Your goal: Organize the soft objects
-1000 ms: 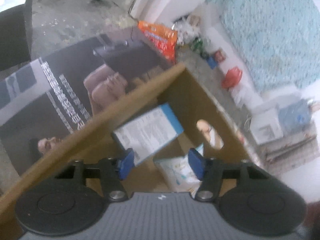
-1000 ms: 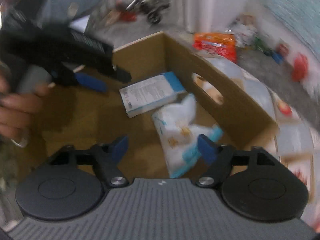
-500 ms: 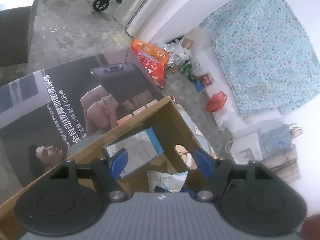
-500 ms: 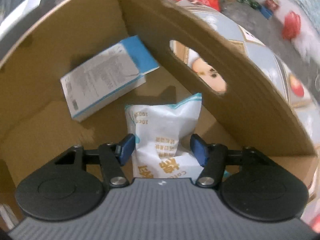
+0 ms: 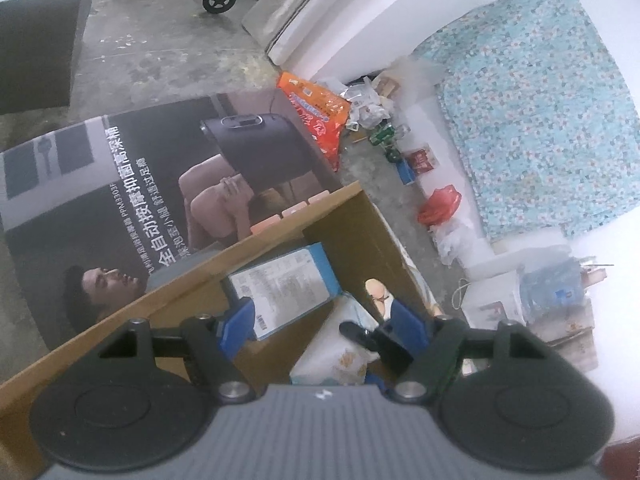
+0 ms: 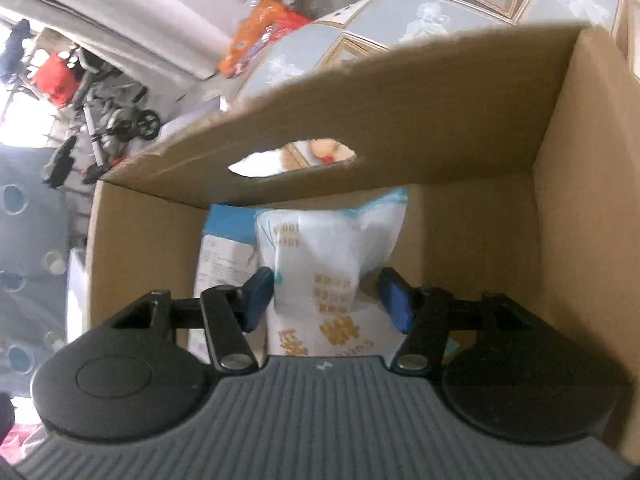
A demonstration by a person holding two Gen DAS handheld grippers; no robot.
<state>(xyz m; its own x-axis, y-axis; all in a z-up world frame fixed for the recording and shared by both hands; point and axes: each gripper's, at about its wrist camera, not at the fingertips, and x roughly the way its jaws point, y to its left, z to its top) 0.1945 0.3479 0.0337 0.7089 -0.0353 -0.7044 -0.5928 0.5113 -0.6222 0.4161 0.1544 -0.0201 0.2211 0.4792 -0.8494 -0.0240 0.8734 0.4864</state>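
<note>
Right wrist: right gripper (image 6: pixel 326 300) fingers just widened, straddling white pouch (image 6: pixel 320 264) w/o pressing; left gripper (image 5: pixel 320 326) fingers apart, empty.

Both fisheye views are lit by soft, diffuse daylight. In my left wrist view the white wall (image 5: pixel 360 12) overexposes at upper centre and lower right, and straight edges bow towards the frame border. In my right wrist view a blown-out bright patch (image 6: pixel 16 120) at the left edge marks the light source; the background there smears with motion blur. The cardboard box (image 6: pixel 400 112) interior lies in even shade, its near wall darker. My left tool (image 5: pixel 320 322) and right tool (image 6: pixel 326 298) stay comparatively sharp.
</note>
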